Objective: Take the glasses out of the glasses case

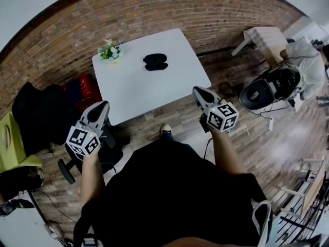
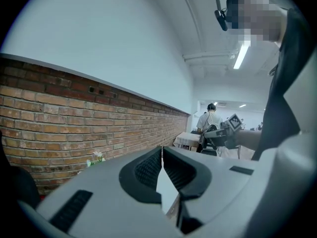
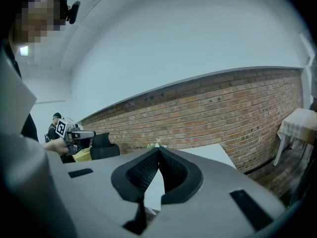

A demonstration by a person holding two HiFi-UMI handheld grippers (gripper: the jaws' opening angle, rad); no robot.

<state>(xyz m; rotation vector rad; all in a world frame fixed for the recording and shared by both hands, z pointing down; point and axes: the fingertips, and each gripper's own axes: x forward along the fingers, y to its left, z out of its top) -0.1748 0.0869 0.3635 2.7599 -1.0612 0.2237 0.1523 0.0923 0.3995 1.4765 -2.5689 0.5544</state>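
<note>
Before reaching the glasses case (image 1: 155, 62): approach.
Pressed together, empty, at left gripper (image 1: 102, 107) and right gripper (image 1: 198, 91); next, probably lean in, spread.

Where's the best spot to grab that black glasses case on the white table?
Probably at the middle of the black glasses case, pinching across its narrow width and coming down from above. It lies flat on the white table with its long way running left to right. Nothing stands close to it; the flowers are off at the far left corner.
</note>
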